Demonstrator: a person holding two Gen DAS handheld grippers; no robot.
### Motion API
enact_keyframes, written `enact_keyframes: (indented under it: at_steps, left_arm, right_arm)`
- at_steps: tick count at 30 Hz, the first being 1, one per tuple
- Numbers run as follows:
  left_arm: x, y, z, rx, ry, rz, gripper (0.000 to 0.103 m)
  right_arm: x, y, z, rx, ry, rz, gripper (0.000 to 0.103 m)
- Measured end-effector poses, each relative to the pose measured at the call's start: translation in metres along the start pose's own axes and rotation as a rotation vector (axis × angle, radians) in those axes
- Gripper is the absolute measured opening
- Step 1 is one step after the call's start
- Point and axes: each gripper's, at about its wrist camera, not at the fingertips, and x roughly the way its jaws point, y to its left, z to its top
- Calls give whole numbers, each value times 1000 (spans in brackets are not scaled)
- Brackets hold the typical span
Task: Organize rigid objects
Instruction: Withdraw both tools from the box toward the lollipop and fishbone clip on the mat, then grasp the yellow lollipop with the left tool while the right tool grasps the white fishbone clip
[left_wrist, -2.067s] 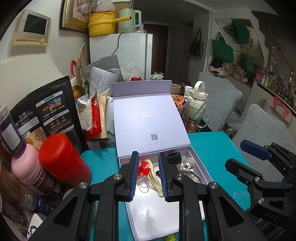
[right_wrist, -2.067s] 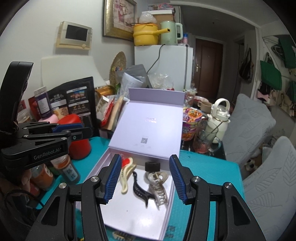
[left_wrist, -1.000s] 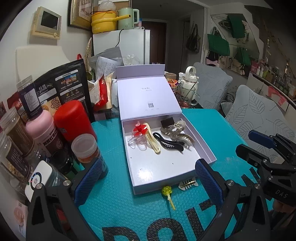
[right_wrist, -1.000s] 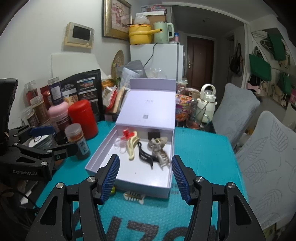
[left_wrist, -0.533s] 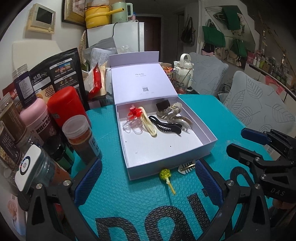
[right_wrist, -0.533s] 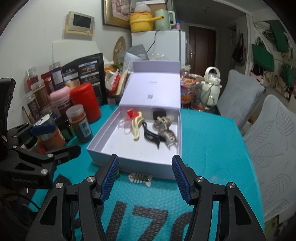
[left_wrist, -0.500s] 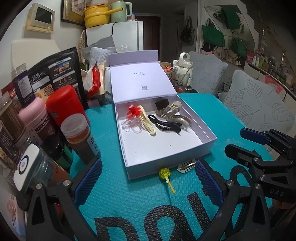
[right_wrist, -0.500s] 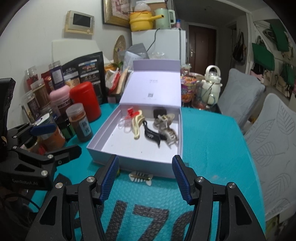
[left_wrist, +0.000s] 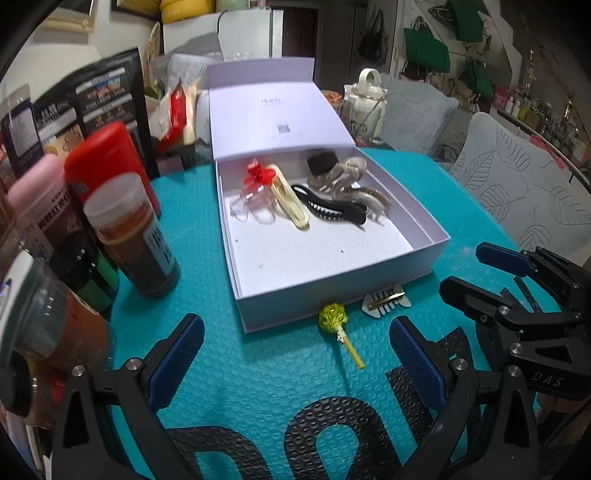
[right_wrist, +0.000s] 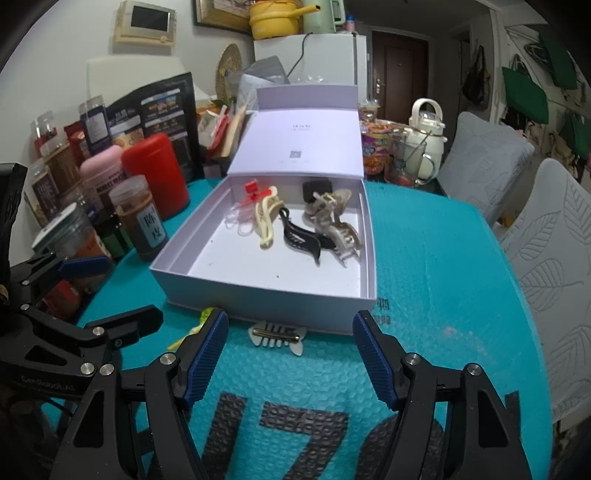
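Observation:
An open lavender box (left_wrist: 332, 288) (right_wrist: 258, 295) lies on the teal mat, lid raised behind it. Several hair clips lie at its far end, among them a black one (left_wrist: 328, 212) (right_wrist: 299, 236) and a cream one (left_wrist: 290, 201). In front of the box lie a white fishbone clip (left_wrist: 386, 299) (right_wrist: 277, 334) and a yellow-green lollipop (left_wrist: 338, 321) (right_wrist: 207, 315). My left gripper (left_wrist: 295, 354) hovers open just short of the lollipop, nothing between its fingers. My right gripper (right_wrist: 290, 350) is open with its jaws still opening, and the fishbone clip lies ahead between its fingertips, untouched.
Jars, a red canister (left_wrist: 107, 162) and a spice bottle (left_wrist: 133, 236) crowd the mat's left side. A white kettle (right_wrist: 424, 147) and a noodle cup (right_wrist: 373, 155) stand behind the box. Grey leaf-pattern chairs (right_wrist: 554, 277) sit to the right.
Both grippers have sunk toward the mat, so the box, fishbone clip and lollipop look nearer. The right gripper's jaws stand wider than before. The left opened wide two seconds back.

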Motion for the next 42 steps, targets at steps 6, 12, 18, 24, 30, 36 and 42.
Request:
enact_keyframes:
  at_steps: [6, 12, 18, 24, 30, 36, 42]
  left_arm:
    - [19, 3, -5, -5, 59, 4, 103]
    - [34, 6, -9, 10, 96, 13, 103]
    - [41, 13, -10, 5, 116, -8, 103]
    - [43, 17, -13, 5, 129, -36, 103]
    - [32, 15, -10, 22, 81, -47, 103]
    - [33, 9, -5, 40, 76, -46, 103]
    - [37, 7, -4, 22, 93, -62, 103]
  right_arm:
    - [24, -3, -6, 15, 59, -4, 70]
    - [52, -2, -12, 10, 125, -6, 70]
    - [75, 2, -14, 4, 178, -2, 70]
    - [88, 7, -14, -8, 209, -13, 72]
    - [90, 18, -18, -37, 169, -61, 71]
    - [86, 16, -19, -33, 144, -43, 56]
    - [80, 8, -20, 4, 133, -9, 56]
